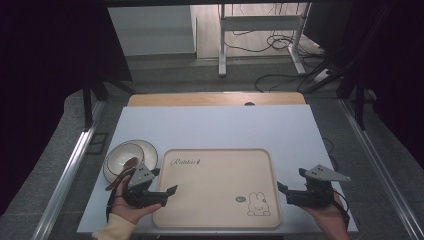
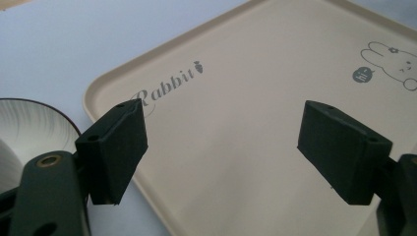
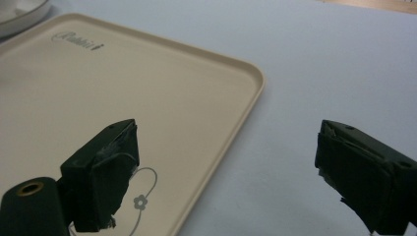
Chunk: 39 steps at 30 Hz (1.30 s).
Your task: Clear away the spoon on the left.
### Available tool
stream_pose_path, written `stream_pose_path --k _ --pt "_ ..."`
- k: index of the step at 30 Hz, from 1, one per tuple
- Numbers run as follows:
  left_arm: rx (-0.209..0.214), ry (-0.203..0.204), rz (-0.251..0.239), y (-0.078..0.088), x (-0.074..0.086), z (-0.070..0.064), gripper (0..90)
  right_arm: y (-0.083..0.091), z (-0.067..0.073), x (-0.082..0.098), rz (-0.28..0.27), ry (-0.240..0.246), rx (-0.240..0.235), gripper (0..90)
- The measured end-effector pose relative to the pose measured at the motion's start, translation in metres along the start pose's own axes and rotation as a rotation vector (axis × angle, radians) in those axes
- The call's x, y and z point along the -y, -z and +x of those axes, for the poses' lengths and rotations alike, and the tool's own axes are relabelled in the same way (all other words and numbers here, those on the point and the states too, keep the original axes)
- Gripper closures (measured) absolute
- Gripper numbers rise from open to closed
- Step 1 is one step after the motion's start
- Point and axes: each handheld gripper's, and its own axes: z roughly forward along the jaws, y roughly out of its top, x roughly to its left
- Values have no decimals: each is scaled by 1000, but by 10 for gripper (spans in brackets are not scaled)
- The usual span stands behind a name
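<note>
I have the left gripper (image 1: 170, 191) hovering at the near-left edge of the tray (image 1: 220, 150), its two blocky black jaws spread wide with nothing between them — in the left gripper view they frame bare tray surface. The right gripper (image 1: 281, 189) sits just off the tray's right rim, jaws likewise wide apart and empty; in its own view one jaw hangs over the tray's corner, the other over the table (image 1: 210, 125).

The tray is a flat rounded rectangle in matte cream, plastic by the look of it, with a low raised lip, a script word printed near its far-left corner and a line-drawn rabbit (image 1: 258, 205) at the near right. It lies on the pale blue-grey tabletop, which is smooth and dull.

Left of the tray, close beside it, stands a round white bowl (image 1: 127, 154) with a dark rim and glossy inside — a brown spoon (image 1: 123, 171), possibly wooden, rests in it, handle slanting out towards my left hand (image 1: 127, 207).
</note>
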Motion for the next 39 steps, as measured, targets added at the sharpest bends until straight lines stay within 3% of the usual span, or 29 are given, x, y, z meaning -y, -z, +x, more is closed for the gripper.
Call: stream_pose_path --k 7,11,24,32,39 --pt "-11 2 1 -2 -1 -1 183 -2 -9 3 17 -10 -9 98" --pt "-11 -10 7 -2 1 -2 183 -2 -7 4 28 -18 -25 98" --pt "14 -36 5 -3 1 -8 186 -6 2 3 48 23 -18 98" --pt "19 -39 16 -8 -1 -9 183 -8 -3 4 62 -9 -21 100" --pt "24 -50 1 -5 -3 -12 189 -6 -1 3 59 4 -10 104"
